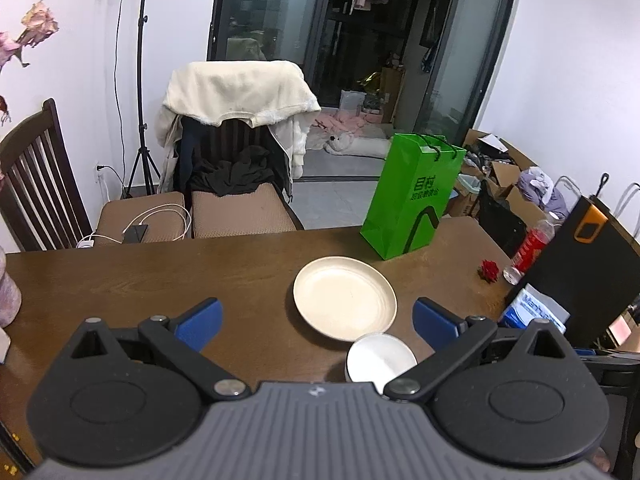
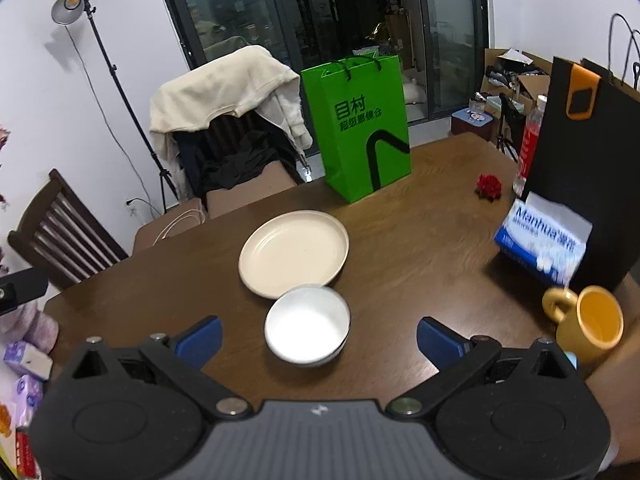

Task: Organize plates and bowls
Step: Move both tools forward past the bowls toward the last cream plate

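A cream plate [image 1: 345, 298] [image 2: 294, 253] lies flat on the brown wooden table [image 1: 160, 280] [image 2: 420, 240]. A small white bowl [image 1: 380, 358] [image 2: 307, 325] stands right at the plate's near edge, touching or just apart. My left gripper [image 1: 318, 326] hovers open above the table, its blue pads wide apart, with the bowl near its right finger and partly hidden by it. In the right wrist view my right gripper [image 2: 318, 340] is open too, and the bowl sits between its blue pads, untouched.
A green paper bag [image 1: 412, 196] [image 2: 360, 124] stands behind the plate. At the right are a red flower [image 2: 489, 187], a blue tissue pack [image 2: 540, 240], a yellow mug [image 2: 588, 324], a black bag [image 2: 588, 152] and a bottle [image 1: 530, 250]. Chairs [image 1: 240, 152] line the far side.
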